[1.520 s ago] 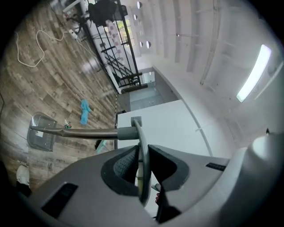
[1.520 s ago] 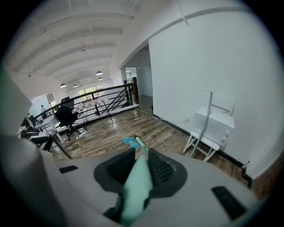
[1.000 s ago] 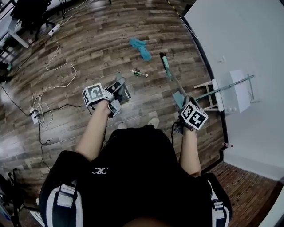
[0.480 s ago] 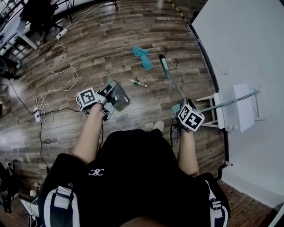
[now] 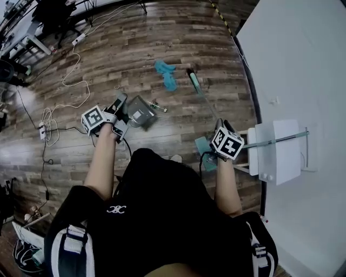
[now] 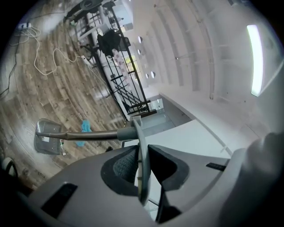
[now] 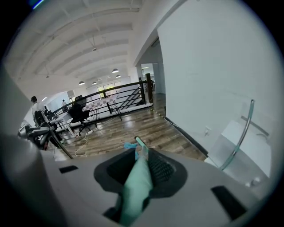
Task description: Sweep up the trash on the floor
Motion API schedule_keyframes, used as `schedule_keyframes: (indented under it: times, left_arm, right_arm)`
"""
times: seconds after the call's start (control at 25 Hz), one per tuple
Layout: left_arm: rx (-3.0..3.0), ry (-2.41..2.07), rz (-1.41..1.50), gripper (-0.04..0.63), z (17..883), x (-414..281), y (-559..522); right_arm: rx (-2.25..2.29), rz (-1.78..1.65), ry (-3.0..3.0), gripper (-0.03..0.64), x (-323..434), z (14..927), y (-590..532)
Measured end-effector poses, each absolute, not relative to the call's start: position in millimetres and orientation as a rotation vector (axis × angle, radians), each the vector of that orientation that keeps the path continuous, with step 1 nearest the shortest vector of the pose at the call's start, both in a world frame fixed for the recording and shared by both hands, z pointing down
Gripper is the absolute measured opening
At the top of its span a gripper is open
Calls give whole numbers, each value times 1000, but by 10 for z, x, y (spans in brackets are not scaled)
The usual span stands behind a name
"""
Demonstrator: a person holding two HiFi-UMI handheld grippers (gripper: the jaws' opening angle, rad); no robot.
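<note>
A crumpled blue rag and a small bit of litter lie on the wood floor. My left gripper is shut on the handle of a grey dustpan, whose pan rests just left of the litter. In the left gripper view the jaws clamp the handle's flat end, with the dustpan and the rag beyond. My right gripper is shut on a broom's green handle. The broom head sits just right of the rag.
A white wall with black skirting runs along the right. A white stand with a metal bar is beside my right gripper. Cables and a power strip lie at left. Desks and a chair stand far back.
My left gripper and the dustpan have shifted left across the floor. The right gripper has drifted slightly left, and the broom head now lies closer to the blue rag.
</note>
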State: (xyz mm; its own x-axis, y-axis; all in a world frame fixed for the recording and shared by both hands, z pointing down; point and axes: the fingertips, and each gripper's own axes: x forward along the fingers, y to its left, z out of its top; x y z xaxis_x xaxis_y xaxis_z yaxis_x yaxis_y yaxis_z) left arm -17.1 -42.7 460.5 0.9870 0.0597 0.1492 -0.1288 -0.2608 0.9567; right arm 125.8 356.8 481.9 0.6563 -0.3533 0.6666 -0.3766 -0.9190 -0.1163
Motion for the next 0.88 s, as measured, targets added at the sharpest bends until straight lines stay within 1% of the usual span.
schedule_keyframes:
  times: [0.2,0.44,0.88]
  left_arm:
    - [1818,-67,164,55,4584,-11,-290]
    - [1773,-84,139,56,4719,363,-199]
    - [1720,-238,98,55,5018,592,-700]
  right_arm:
    - [2839,1121,-647,101,1553,4718,3581]
    - [2787,1138,-703,101,2195,4893,3469]
    - [2607,1155,-838,101,3331,4970,2535]
